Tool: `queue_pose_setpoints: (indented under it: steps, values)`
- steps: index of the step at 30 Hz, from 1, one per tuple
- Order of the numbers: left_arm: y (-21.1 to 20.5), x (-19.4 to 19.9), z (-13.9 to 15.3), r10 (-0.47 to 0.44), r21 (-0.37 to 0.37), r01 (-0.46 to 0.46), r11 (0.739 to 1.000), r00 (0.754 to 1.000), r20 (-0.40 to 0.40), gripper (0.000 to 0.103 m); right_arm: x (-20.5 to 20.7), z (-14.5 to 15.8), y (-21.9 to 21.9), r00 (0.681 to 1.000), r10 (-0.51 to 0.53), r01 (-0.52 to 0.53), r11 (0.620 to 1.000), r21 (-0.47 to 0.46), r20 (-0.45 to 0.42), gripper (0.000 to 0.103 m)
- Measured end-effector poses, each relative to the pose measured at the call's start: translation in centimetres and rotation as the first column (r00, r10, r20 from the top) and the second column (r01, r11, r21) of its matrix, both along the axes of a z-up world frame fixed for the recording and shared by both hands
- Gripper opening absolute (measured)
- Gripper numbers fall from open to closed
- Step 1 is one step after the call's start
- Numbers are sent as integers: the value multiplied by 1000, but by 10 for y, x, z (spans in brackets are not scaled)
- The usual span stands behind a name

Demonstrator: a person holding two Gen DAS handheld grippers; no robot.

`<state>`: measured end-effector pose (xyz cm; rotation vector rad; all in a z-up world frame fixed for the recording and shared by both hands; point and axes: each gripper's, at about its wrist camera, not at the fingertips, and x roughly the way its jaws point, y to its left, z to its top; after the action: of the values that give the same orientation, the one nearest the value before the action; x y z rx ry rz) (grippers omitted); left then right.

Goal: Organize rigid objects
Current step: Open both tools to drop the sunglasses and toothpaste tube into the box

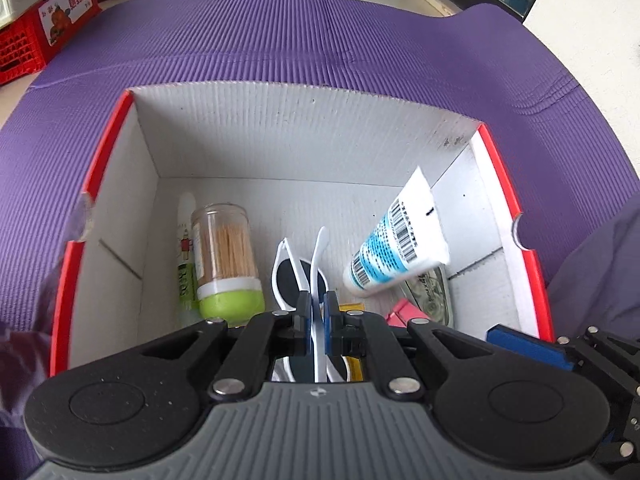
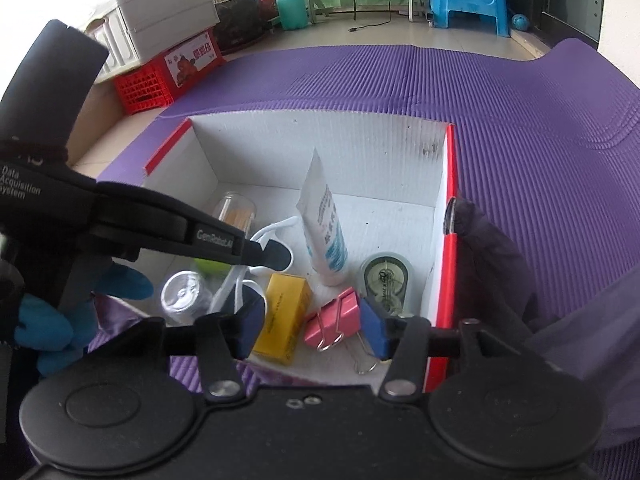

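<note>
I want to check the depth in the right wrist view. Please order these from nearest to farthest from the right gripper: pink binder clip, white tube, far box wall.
1. Pink binder clip: between the fingers of the open right gripper, in the box's near part.
2. White tube: mid-box, tilted upright.
3. Far box wall: at the back, by the purple mat.

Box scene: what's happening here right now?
The left gripper is shut on white sunglasses, holding them down inside the box. The right gripper is open and holds nothing, above a pink clip. A tube, toothpick jar and yellow carton already sit inside.
</note>
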<state>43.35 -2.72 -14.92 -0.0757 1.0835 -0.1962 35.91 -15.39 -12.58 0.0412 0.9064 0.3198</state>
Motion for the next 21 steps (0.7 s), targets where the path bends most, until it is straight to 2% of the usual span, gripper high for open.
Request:
queue_pose_setpoints:
  steps: [8, 21]
  values:
    - [5, -35, 30, 1, 15, -2, 1000, 999, 39, 5, -22, 26, -4, 999, 0, -1, 1000, 22, 49, 59]
    - [15, -108, 84, -9, 14, 7, 1000, 991, 135, 5, -80, 66, -10, 992, 28, -33, 999, 37, 122, 68]
